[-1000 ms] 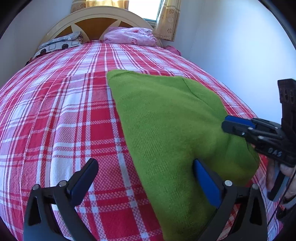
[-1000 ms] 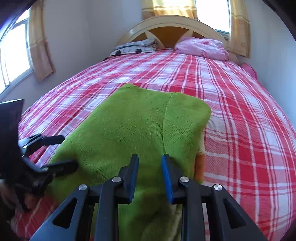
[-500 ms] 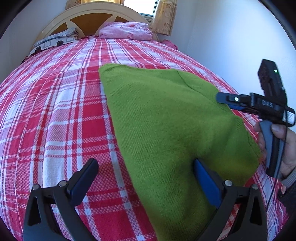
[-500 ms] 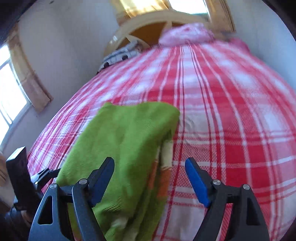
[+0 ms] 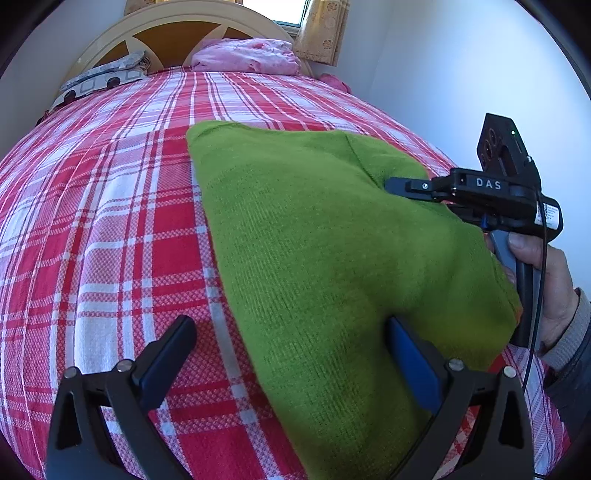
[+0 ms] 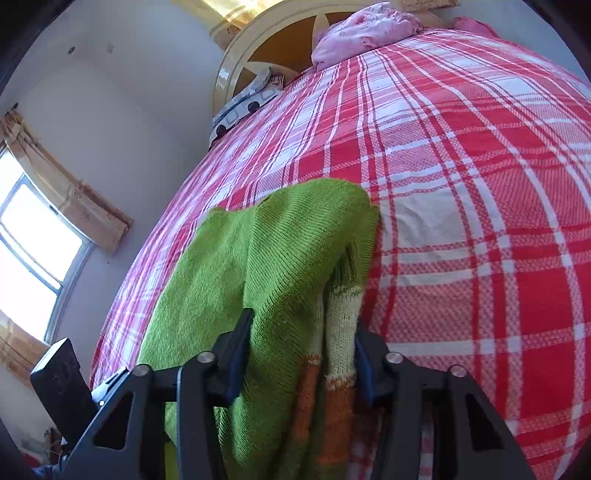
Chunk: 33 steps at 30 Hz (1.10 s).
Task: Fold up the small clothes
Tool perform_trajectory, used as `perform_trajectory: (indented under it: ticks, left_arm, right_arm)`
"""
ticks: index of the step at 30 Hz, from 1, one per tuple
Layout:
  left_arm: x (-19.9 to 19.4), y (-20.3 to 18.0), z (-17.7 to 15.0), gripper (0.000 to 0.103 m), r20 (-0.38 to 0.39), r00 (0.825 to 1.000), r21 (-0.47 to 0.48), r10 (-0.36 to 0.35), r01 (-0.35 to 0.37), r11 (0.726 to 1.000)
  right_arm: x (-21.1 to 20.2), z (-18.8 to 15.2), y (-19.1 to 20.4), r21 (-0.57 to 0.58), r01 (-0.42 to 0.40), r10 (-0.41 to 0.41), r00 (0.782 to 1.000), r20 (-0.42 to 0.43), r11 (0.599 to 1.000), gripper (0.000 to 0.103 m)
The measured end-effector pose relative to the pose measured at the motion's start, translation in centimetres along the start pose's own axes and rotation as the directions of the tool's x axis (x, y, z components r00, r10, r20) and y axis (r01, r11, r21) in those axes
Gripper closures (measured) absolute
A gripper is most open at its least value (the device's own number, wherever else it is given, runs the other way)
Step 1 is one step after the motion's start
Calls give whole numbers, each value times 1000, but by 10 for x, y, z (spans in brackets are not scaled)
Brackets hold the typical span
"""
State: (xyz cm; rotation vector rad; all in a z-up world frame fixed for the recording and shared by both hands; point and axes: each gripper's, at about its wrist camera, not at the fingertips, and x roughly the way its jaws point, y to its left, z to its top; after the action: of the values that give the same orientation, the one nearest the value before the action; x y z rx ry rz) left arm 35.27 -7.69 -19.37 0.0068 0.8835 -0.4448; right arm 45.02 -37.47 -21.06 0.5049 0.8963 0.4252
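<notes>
A green knitted sweater (image 5: 314, 236) lies folded on the red plaid bed (image 5: 110, 229); cream and orange stripes show at its folded side edge (image 6: 340, 325). My right gripper (image 6: 299, 343) straddles that thick edge. Its jaws are closing, with the cloth filling the gap and both pads against it. In the left wrist view the right gripper (image 5: 399, 184) reaches in from the right over the sweater, held by a hand (image 5: 546, 273). My left gripper (image 5: 291, 354) stands wide open at the sweater's near end. Its right finger (image 5: 410, 362) touches the green cloth, and its left finger is over bare sheet.
At the head of the bed are a pink pillow (image 5: 243, 55), a patterned pillow (image 5: 99, 79) and a cream headboard (image 5: 177, 22). A white wall (image 5: 461, 74) runs close along the bed's right side. A curtained window (image 6: 37, 236) is on the other side.
The right gripper opened wide, rolled over and dropped to the sweater's side edge, where its jaws have come in around the folded layers. The left gripper stayed open in place.
</notes>
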Motion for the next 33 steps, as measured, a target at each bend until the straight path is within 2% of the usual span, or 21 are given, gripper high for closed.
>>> perform_trajectory:
  ticks: [3,5,12,14,19,26,33]
  left_arm:
    - [0,-5,1,3,-7,1000,30,-5,6,1000]
    - [-2,-12,0,19,-11,1000,66,-18,18,998]
    - [-12,-24,-6,32,6,999,105,35,-36,994]
    - [-15,-26,-5,43,16,999,113,37,-39,993]
    - [-24,-27,-7,60,42,998,127,48,-53,991]
    - [-46,-29,-9,68,69,997,115,35,-43,992]
    - [-72,-35,-12,69,87,995,151,39,-52,987]
  right_arm:
    - [-1,1,-4,14,-13,13,1000,1,1000,63]
    - [-3,-1,1,-4,7,-7,1000,5,1000,66]
    - [-12,-12,9,-4,46,-46,998,44,999,71]
    - [-14,-14,13,-12,56,-55,997,57,998,73]
    - [-20,-18,17,-21,45,-43,996,79,999,75]
    - [-37,-26,35,-60,15,-8,995,103,998,76]
    - [-49,-42,51,-76,-12,20,995,100,997,76]
